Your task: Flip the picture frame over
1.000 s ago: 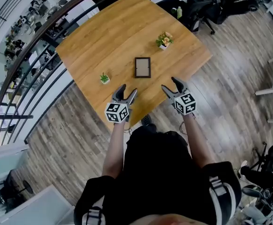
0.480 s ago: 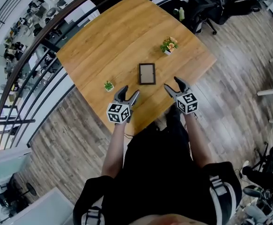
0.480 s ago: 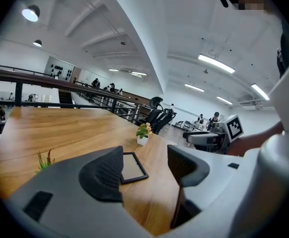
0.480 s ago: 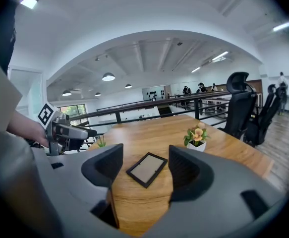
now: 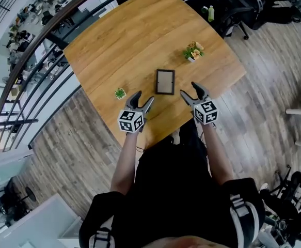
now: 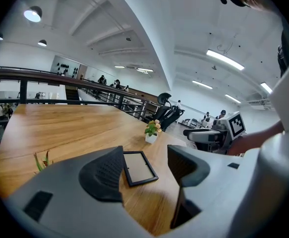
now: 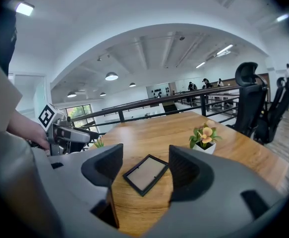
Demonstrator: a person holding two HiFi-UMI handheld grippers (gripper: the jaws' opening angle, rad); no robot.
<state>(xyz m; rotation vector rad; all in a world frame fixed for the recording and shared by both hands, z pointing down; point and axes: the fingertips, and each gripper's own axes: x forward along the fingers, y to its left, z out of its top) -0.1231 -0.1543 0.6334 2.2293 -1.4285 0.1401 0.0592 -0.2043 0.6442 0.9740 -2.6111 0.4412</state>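
A small black picture frame (image 5: 165, 81) lies flat on the wooden table (image 5: 129, 35), near its front edge. Through the left gripper view the picture frame (image 6: 140, 167) sits just beyond the jaws, and in the right gripper view the picture frame (image 7: 146, 173) lies ahead between them. My left gripper (image 5: 141, 100) hovers to the frame's lower left, open and empty. My right gripper (image 5: 192, 93) hovers to its lower right, also open with nothing in it. Neither touches the frame.
A small green plant (image 5: 120, 93) stands left of the frame. A potted flower (image 5: 193, 51) stands at the back right of it. A dark railing (image 5: 42, 32) runs along the table's left side. Office chairs (image 5: 248, 4) stand on the wood floor at upper right.
Both grippers have moved forward toward the frame, and the frame now lies closer between them. Their jaws stay as wide as before.
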